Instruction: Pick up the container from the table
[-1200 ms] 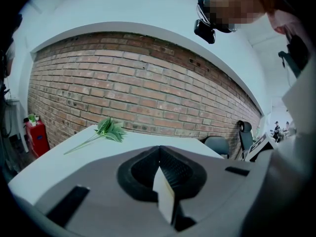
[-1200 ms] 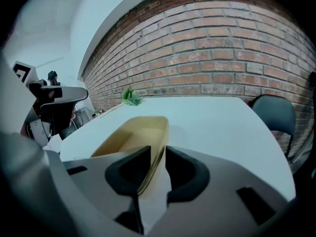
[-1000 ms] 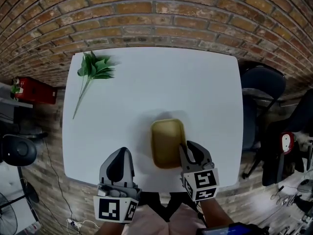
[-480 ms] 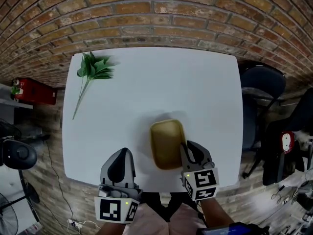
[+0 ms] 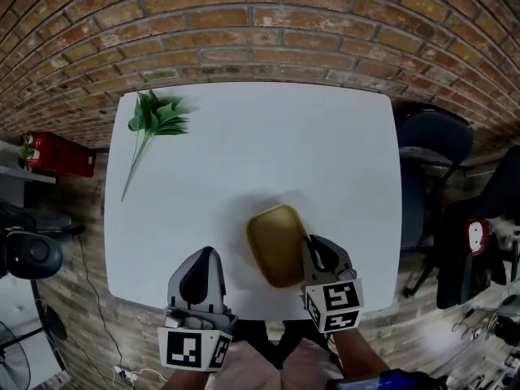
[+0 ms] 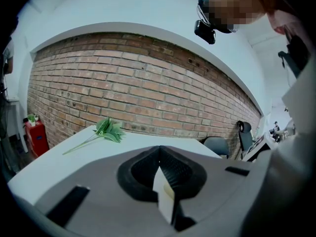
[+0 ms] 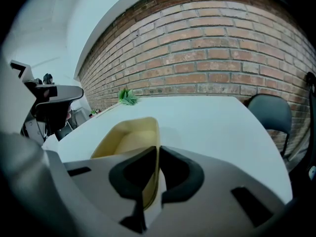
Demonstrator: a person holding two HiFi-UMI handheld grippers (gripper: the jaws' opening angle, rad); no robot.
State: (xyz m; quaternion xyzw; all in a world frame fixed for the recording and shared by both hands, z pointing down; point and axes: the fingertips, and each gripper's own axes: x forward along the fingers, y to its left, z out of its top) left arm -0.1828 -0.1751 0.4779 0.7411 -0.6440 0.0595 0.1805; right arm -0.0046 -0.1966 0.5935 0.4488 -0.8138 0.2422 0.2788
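A shallow yellow container (image 5: 276, 244) lies on the white table (image 5: 244, 136) near its front edge, turned a little askew. My right gripper (image 5: 313, 246) is at the container's right wall. In the right gripper view that thin wall (image 7: 154, 132) stands between the two dark pads of the right gripper (image 7: 158, 149), which are closing and press on it. My left gripper (image 5: 203, 254) hovers over the front edge, left of the container and apart from it. In the left gripper view the left gripper (image 6: 159, 148) has its jaws meeting at the tips, with nothing held.
A green plant sprig (image 5: 158, 114) lies at the table's far left corner. A brick wall runs behind the table. A dark chair (image 5: 435, 136) stands at the right side. A red object (image 5: 57, 151) sits on the floor at the left.
The right jaws have closed onto the container's right wall. The container has turned slightly and shifted a little to the left. Neither hand has moved.
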